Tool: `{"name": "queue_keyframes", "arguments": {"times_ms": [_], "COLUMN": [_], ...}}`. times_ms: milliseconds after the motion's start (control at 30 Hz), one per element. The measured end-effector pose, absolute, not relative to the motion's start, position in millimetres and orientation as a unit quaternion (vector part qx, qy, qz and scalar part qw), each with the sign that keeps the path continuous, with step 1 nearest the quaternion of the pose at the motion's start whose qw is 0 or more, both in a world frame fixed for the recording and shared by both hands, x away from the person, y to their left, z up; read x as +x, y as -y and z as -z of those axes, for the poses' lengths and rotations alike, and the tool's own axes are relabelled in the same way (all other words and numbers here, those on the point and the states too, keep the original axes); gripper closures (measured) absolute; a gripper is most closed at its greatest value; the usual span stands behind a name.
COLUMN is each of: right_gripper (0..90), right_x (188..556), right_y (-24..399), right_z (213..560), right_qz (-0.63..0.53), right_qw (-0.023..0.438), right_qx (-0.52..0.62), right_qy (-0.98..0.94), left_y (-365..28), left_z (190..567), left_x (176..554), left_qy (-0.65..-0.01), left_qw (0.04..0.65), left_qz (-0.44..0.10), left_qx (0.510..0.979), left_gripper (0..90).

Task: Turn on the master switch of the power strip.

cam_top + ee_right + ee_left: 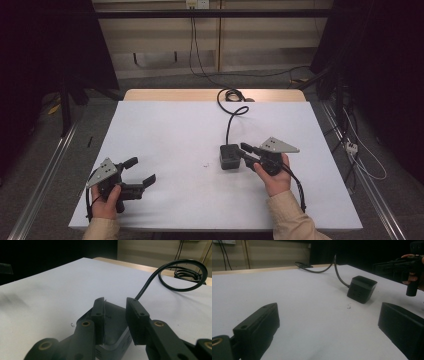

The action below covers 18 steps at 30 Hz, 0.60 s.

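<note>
resting nearest, at the table's [165,125] front left: left gripper [142,172], held in a hand, jaws wide apart, nothing between them. further in, right of centre: right gripper [243,151], held in the other hand, jaws narrowed astride the near wall of the black box [229,156], one jaw inside its open top, one outside; whether the pads press the wall cannot be told. box sits on the white tabletop. beyond: black cable [231,116] running from the box to a coil at the far edge.
</note>
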State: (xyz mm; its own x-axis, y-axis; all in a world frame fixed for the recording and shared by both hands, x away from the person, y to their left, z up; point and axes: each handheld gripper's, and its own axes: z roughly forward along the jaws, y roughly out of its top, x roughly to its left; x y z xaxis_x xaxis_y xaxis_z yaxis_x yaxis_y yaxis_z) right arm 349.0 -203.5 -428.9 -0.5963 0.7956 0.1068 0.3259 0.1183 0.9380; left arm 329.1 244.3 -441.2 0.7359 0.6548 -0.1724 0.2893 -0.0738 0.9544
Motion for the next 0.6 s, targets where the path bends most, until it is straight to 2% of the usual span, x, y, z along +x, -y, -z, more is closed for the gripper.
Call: {"name": "queue_keyframes", "arguments": {"times_ms": [600], "right_gripper": [77.2], "right_x": [353.2], "right_y": [197.2], "right_z": [430.1], "right_qz": [-0.535], "right_qw": [0.202], "right_qx": [0.393], "right_qy": [-0.72], "left_y": [-244.8], "left_z": [441.6], "left_x": [329.6], "left_qy": [-0.33], "left_qw": [0.595], "left_qz": [-0.153], "left_qx": [0.717], "left_gripper": [3.3]}}
